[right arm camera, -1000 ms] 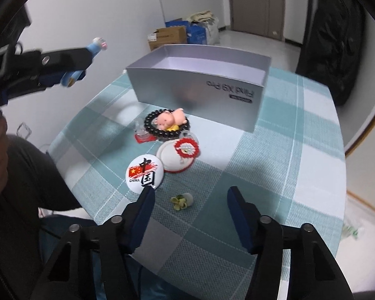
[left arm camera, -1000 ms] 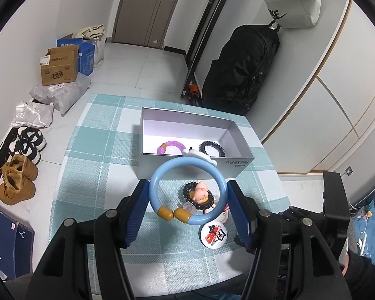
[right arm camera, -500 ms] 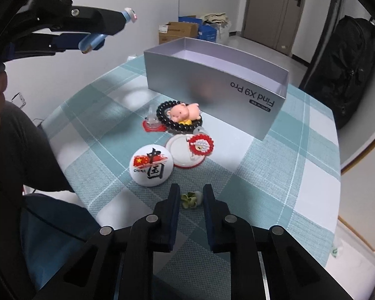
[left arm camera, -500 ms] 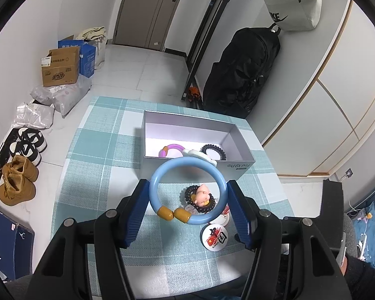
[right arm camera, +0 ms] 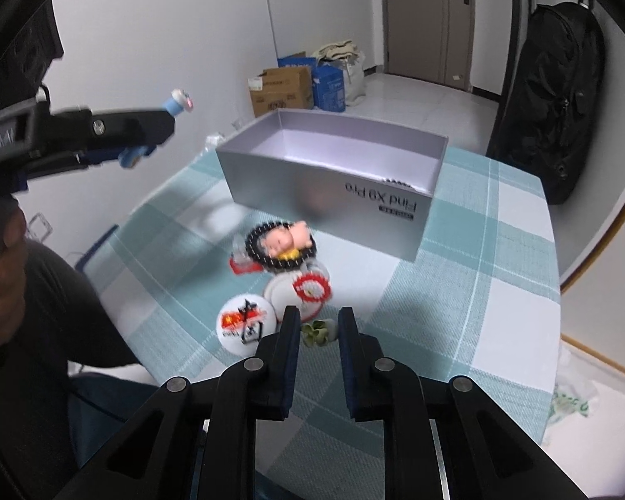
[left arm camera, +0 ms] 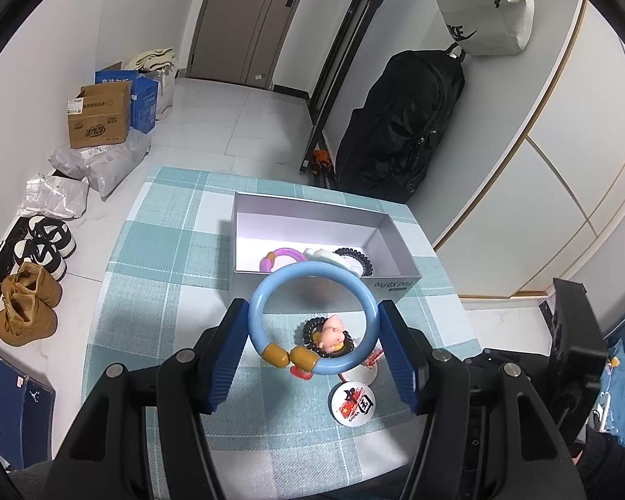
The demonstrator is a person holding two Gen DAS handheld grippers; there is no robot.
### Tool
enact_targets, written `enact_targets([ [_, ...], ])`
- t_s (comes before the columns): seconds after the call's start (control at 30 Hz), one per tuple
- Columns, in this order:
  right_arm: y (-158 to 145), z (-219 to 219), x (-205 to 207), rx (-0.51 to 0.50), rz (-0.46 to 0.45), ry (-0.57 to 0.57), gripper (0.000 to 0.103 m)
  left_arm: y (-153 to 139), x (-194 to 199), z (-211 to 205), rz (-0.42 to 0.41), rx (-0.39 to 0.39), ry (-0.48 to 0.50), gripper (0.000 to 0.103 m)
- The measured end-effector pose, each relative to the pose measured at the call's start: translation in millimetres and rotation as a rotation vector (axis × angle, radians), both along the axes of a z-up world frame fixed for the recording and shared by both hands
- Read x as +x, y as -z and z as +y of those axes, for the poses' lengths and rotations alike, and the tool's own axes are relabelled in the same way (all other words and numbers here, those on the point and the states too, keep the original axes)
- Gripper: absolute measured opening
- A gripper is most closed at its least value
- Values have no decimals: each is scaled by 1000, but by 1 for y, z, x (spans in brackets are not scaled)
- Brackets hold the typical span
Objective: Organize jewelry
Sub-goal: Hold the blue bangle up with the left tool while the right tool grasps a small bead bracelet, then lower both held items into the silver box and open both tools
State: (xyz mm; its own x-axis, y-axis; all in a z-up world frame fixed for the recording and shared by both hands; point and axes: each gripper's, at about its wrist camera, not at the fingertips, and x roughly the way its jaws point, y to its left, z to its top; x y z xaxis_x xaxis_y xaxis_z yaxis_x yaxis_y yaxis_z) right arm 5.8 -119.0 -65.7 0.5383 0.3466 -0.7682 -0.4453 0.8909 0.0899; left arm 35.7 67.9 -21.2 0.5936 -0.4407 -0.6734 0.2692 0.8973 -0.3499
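Observation:
My left gripper (left arm camera: 312, 312) is shut on a light blue bangle (left arm camera: 256, 316) with two amber beads, held upright above the checked table (left arm camera: 166, 250). In the right wrist view this left gripper (right arm camera: 162, 129) hangs at the upper left. My right gripper (right arm camera: 318, 321) is shut on a small green ornament (right arm camera: 318, 331) just above the cloth. A silver open box (left arm camera: 308, 204) holds a purple ring (left arm camera: 279, 256) and a black coil hair tie (left arm camera: 356, 258). In front of the box (right arm camera: 312, 183) lie a black bead bracelet with a pink pig (right arm camera: 283, 243), a red-and-white brooch (right arm camera: 308, 287) and a white flag badge (right arm camera: 246, 321).
The table (right arm camera: 500, 250) ends close on the right, beside a white cabinet wall. A black bag (left arm camera: 400, 125) leans behind the table. Cardboard boxes (left arm camera: 98, 116), parcels and shoes (left arm camera: 25, 304) lie on the floor at the left. A person's hand (right arm camera: 0, 275) grips the left tool.
The right gripper's jaws went from wide open to shut on the green ornament, and that view has shifted and blurred. The left gripper keeps the blue bangle still.

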Motion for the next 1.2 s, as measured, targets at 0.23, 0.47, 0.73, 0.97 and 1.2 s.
enact_targets([
  [0.23, -20, -7, 10, 96, -40, 31, 17, -1, 7, -4, -5, 6, -15, 57],
  [0.47, -41, -10, 28, 150, -69, 29, 17, -7, 21, -12, -23, 16, -18, 57],
  [0.73, -54, -14, 56, 200, -72, 34, 17, -5, 41, -22, -7, 32, -4, 57],
  [0.97, -57, -15, 87, 221, -64, 39, 17, -2, 66, -32, 25, 38, 6, 57],
  [1.2, -51, -14, 118, 239, -43, 42, 17, 9, 88, -42, 56, 51, 34, 57],
])
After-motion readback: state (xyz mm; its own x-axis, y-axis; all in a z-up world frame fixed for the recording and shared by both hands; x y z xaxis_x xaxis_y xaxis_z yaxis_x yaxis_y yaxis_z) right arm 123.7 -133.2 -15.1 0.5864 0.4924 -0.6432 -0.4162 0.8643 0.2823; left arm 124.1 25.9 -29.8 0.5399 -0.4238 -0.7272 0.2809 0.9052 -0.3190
